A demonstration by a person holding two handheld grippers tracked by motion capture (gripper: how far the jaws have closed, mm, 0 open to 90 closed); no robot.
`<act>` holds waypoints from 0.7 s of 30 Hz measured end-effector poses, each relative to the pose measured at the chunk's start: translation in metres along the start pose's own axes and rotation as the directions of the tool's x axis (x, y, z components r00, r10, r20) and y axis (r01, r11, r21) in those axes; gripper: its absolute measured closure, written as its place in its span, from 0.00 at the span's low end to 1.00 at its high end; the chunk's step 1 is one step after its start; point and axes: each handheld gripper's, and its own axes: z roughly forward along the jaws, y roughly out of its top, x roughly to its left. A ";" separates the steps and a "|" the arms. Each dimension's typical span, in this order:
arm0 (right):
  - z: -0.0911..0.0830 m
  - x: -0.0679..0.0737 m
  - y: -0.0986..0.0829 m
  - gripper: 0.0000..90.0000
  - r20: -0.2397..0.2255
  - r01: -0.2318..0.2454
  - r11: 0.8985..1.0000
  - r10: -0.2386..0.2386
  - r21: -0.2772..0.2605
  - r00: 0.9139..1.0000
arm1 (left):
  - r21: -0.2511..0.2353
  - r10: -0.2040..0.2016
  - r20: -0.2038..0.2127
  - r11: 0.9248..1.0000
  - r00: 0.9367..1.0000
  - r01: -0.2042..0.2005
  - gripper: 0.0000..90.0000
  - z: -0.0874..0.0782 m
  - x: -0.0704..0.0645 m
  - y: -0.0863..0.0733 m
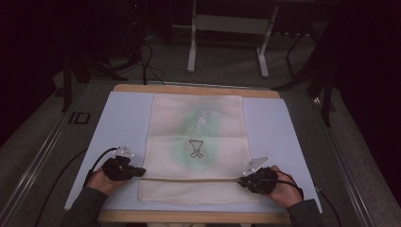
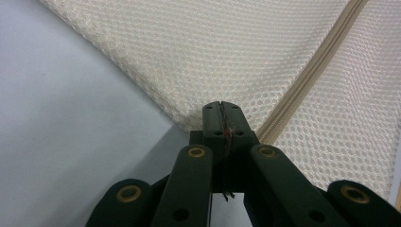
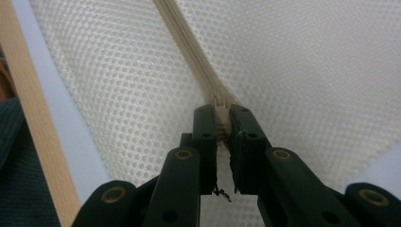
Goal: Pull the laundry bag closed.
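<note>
A cream mesh bag (image 1: 194,142) lies flat on the pale blue mat (image 1: 123,118), with a green garment showing through it. A beige zipper (image 1: 189,179) runs across its near part. My left gripper (image 1: 140,172) is shut on the bag's left edge (image 2: 198,118) at the zipper's end. My right gripper (image 1: 242,181) is at the zipper's right end, jaws closed on the zipper pull (image 3: 221,113). In the right gripper view the zipper tape (image 3: 184,42) runs away from the jaws. In the left gripper view the zipper (image 2: 307,80) runs off to the upper right.
The mat covers a wooden table whose edge (image 1: 194,216) shows at the front. A white stand (image 1: 227,28) and cables (image 1: 146,61) sit on the floor beyond the table. Bare mat lies on both sides of the bag.
</note>
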 end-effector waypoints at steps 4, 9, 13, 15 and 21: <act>-0.003 -0.002 -0.002 0.91 0.004 -0.004 1.000 0.004 0.005 1.000 | -0.002 -0.001 0.001 1.000 1.000 0.001 1.00 0.000 0.000 0.000; -0.004 -0.005 -0.005 0.91 0.003 -0.010 1.000 0.010 0.003 1.000 | -0.001 0.000 0.000 1.000 1.000 0.000 1.00 0.000 0.000 0.000; -0.007 -0.006 -0.005 0.91 -0.005 -0.008 1.000 0.008 0.003 1.000 | 0.000 0.001 0.000 1.000 1.000 -0.001 1.00 0.000 0.000 0.000; -0.009 -0.007 -0.005 0.91 -0.011 -0.001 1.000 0.001 0.001 1.000 | 0.001 0.002 -0.001 1.000 1.000 -0.002 1.00 0.000 0.000 0.000; -0.014 -0.017 -0.020 0.91 0.015 -0.040 0.998 0.039 0.044 0.999 | 0.001 0.000 0.000 1.000 1.000 0.000 1.00 0.000 0.000 0.000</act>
